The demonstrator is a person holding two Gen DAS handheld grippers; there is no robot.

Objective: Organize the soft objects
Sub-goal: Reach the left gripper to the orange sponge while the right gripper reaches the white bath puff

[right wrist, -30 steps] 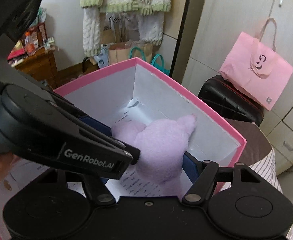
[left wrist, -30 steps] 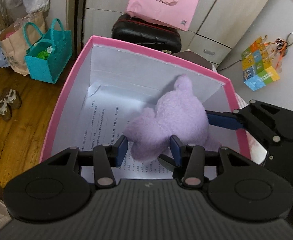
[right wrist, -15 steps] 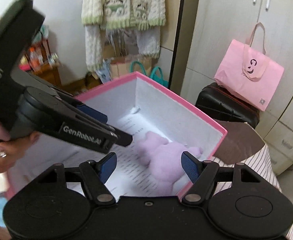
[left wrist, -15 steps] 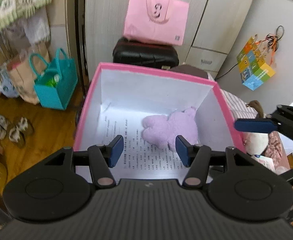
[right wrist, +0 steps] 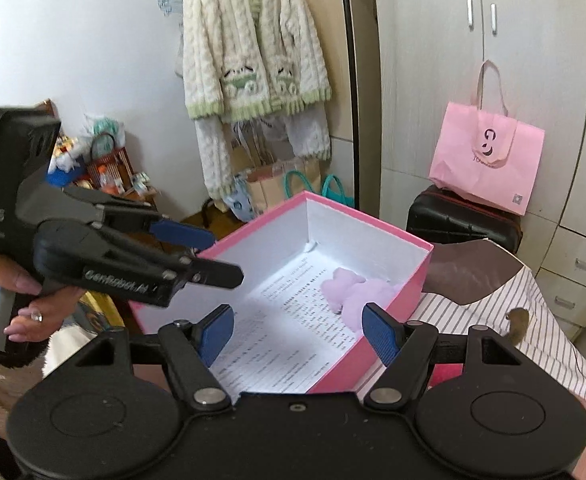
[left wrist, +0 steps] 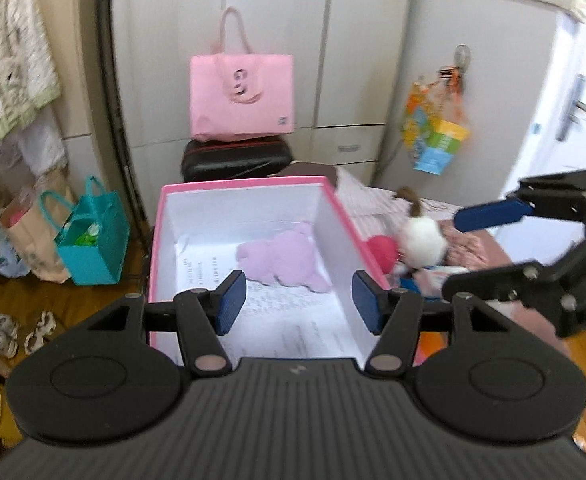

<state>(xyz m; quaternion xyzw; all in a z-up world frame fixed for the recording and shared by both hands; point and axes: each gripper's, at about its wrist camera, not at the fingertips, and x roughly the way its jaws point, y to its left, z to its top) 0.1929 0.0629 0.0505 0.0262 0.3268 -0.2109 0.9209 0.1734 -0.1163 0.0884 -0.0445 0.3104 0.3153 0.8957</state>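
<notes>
The pink box (left wrist: 335, 216) is the anchor here: open-topped, white inside, printed paper on its floor. Past its right wall more soft toys sit heaped on the striped cover, a white plush (left wrist: 421, 238) the likeliest next pick. Best to clear the rim fully, then come down over that plush square-on. Inside the box, against the right wall, lies the purple plush (left wrist: 283, 260), resting free. The left gripper (left wrist: 299, 300) sits above the near end, short of the toy; its jaws have just been opening and nothing is between them. The right gripper (right wrist: 297, 330) hovers at the near corner, parted and empty too.
</notes>
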